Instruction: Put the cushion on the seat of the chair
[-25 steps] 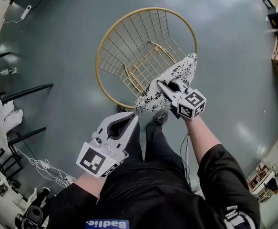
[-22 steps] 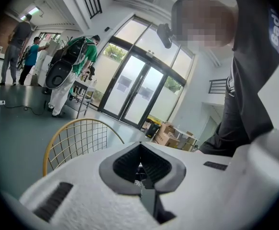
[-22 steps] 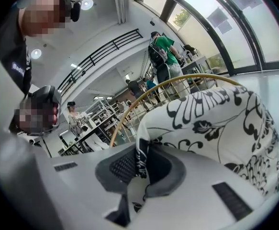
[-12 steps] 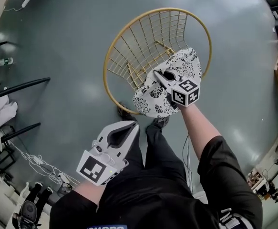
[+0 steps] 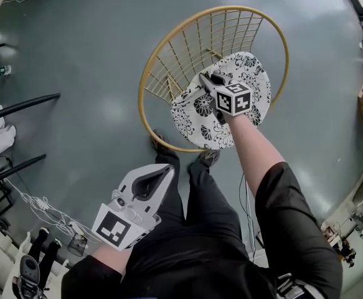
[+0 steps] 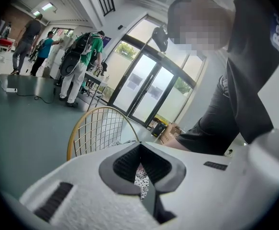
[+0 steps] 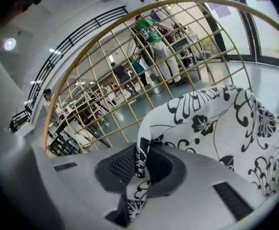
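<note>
Head view: white black-floral fabric cushion [image 5: 197, 122] is inside the ring of the round gold wire chair [image 5: 145, 86], over the seat. Can't tell if it rests on the seat. R claw [image 5: 204, 78] pinches its edge. L claw [image 5: 164, 170] is low and well apart from the chair.
L gripper view: L claw narrow, tips together, nothing in it.
R gripper view: R claw clamped on a cushion fold, wire back behind.
Risk: edge-only pinch, so the cushion may land tilted, overhang the front rim and slide to the grey floor [image 5: 75, 73].

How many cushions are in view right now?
1: the cushion, pinched in the right gripper over the wire chair. No other shows, though one could be hidden.
</note>
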